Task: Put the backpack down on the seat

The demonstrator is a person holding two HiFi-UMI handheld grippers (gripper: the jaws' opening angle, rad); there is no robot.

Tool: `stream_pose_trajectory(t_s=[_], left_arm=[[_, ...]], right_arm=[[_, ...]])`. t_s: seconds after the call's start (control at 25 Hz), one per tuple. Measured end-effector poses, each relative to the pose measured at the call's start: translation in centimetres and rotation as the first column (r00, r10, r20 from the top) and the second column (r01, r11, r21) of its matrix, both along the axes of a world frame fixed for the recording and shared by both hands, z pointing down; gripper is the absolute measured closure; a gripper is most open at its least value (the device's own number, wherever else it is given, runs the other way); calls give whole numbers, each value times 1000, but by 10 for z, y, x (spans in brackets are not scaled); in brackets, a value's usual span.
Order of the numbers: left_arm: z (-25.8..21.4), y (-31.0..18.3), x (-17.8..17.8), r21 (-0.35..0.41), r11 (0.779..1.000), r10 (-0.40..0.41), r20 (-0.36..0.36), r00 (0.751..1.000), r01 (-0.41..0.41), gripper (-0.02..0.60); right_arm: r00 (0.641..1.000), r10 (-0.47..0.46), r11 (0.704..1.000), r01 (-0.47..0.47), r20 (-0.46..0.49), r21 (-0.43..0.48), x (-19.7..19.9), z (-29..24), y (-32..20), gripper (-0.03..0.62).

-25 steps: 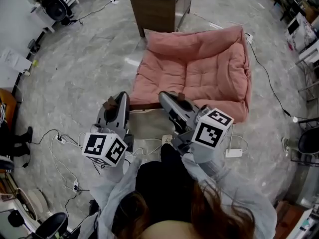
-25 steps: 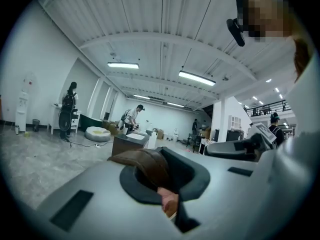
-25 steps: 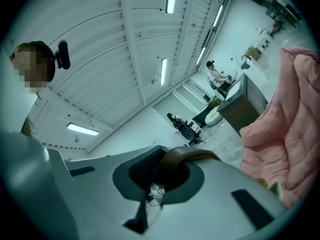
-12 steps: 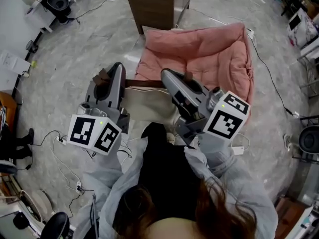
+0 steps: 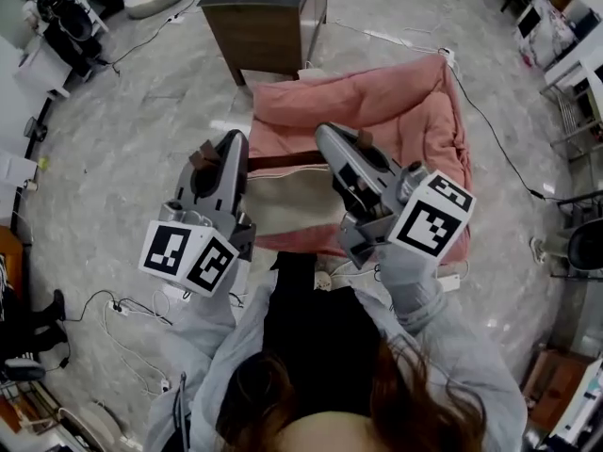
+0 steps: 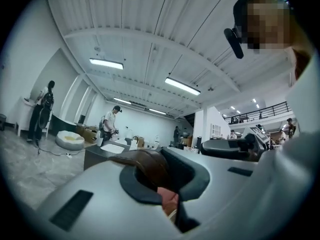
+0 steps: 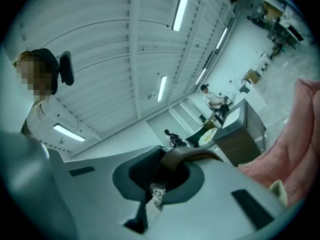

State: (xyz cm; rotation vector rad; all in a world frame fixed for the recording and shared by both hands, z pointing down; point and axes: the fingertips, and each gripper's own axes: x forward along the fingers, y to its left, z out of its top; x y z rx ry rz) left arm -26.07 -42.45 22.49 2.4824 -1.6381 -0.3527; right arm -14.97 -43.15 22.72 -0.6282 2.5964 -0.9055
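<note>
Head view: the left gripper and the right gripper hold one cream backpack at the front edge of one pink seat, with open floor around. Left gripper view: the jaws are clamped on a brown strap. Right gripper view: the jaws are pinched on a second brown strap.

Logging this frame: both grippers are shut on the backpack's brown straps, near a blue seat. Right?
No: the seat is pink, not blue, as the head view shows. The left gripper and right gripper are indeed shut on the backpack's brown straps.
</note>
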Motion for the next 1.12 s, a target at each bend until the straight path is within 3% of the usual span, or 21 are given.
stream_pose_trajectory(t_s=[0.36, 0.64, 0.88, 1.12], left_arm=[[72, -77, 12, -157, 978, 135, -38, 990, -139, 566], [118, -142, 15, -246, 950, 184, -49, 982, -190, 566], [183, -156, 28, -387, 894, 206, -88, 974, -225, 566], [246, -115, 40, -518, 826, 166, -157, 973, -225, 567]], right_arm=[[989, 133, 978, -143, -70, -155, 10, 61, -85, 585], [979, 144, 954, -175, -141, -242, 10, 110, -145, 585], [971, 123, 915, -191, -206, -355, 21, 174, -155, 585], [971, 72, 875, -171, -227, -453, 32, 228, -110, 585]])
